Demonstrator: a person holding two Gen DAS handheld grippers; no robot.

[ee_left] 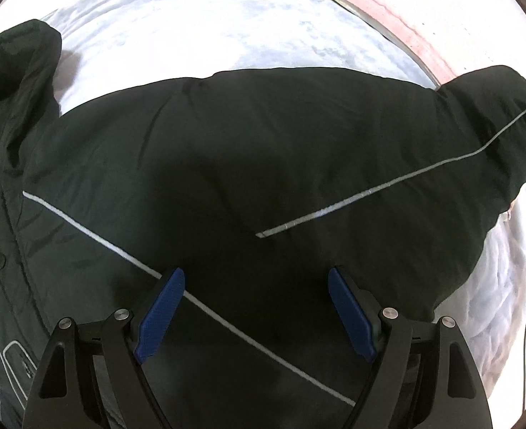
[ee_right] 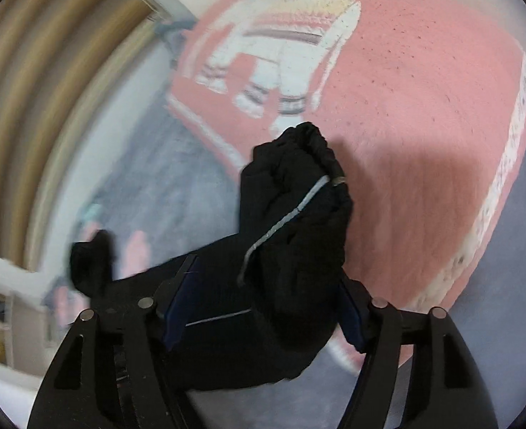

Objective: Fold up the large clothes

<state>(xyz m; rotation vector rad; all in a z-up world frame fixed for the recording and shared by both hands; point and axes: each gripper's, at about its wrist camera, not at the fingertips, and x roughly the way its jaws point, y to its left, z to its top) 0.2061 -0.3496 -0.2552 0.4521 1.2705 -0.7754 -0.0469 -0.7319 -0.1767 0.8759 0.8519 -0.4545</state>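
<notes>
Left wrist view looks down on the black jacket, spread flat over a pale bed cover with thin grey piping running across it in diagonals. One sleeve bunches up at the far left, and a second sleeve end reaches toward the pink rug beyond the bed's edge. The left gripper hangs just above the jacket's body with its blue pads wide apart and nothing between them, so it grips nothing.

From the right wrist view, the sleeve cuff stands up between the fingers of the right gripper, with the gathered elastic end and a strip of grey piping pointing away over the pink rug and grey floor. The frame is smeared and dark cloth covers the pads, so whether they press on the sleeve I cannot tell; the fabric fills most of the gap.

The step in hand looks like bringing this sleeve in across the jacket's body. To do it well, the right gripper should carry the cuff low and lay it flat along the piping line rather than drop it in a heap. The left gripper is well placed to pin the torso so the padded cloth does not slide on the cover.
</notes>
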